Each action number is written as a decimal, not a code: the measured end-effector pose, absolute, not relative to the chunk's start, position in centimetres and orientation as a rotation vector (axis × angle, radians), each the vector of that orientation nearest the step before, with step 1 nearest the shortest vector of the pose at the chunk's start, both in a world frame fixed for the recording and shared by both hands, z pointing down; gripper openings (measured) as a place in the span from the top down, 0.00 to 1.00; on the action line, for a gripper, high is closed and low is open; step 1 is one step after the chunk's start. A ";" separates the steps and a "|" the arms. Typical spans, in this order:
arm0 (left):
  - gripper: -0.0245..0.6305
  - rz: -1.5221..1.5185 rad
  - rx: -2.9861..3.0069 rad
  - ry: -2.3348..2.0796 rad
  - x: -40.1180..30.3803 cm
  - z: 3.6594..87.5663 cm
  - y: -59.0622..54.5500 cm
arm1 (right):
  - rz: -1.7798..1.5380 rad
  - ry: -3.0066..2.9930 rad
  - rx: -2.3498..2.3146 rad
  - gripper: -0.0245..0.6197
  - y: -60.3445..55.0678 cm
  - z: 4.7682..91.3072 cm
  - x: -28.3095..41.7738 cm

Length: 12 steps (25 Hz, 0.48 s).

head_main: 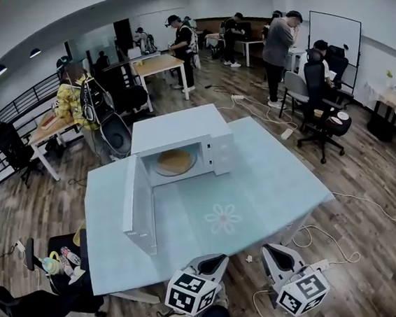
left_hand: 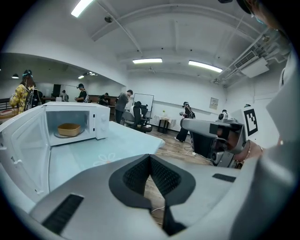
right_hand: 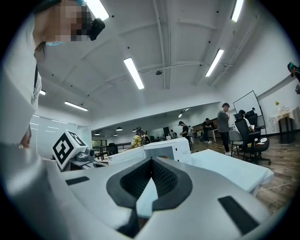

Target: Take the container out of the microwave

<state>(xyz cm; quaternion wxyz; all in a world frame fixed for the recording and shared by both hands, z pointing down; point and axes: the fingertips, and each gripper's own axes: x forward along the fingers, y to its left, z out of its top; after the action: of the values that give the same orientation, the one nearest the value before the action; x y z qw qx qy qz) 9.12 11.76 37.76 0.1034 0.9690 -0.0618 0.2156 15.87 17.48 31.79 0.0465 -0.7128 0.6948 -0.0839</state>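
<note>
A white microwave [head_main: 181,131] stands on a pale blue table [head_main: 271,189], with its door [head_main: 138,206] swung open to the left. A tan container [head_main: 174,162] rests on the turntable inside. The left gripper view shows the container [left_hand: 69,129] far ahead in the open cavity. Both grippers hang off the table's near edge, well short of the microwave. My left gripper [head_main: 212,260] [left_hand: 150,157] is shut and holds nothing. My right gripper [head_main: 273,250] [right_hand: 151,162] is also shut and empty, and it looks toward the microwave [right_hand: 164,151] from the side.
A flower print [head_main: 223,218] marks the tabletop before the microwave. Cables [head_main: 371,203] trail over the wood floor at the right. Office chairs [head_main: 315,100], desks [head_main: 156,66] and several people stand behind the table. A seat with small things [head_main: 58,264] sits at the lower left.
</note>
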 end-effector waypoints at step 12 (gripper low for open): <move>0.94 0.603 2.850 -0.309 11.8 38.3 -0.3 | -0.255 2.195 -2.114 0.95 4.9 32.4 19.3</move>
<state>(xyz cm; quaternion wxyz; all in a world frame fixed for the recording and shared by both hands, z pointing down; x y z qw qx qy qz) 11.80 -0.29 38.32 0.1058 0.9674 -0.1050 0.2048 19.31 4.89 32.40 0.0416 -0.6906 0.7172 -0.0834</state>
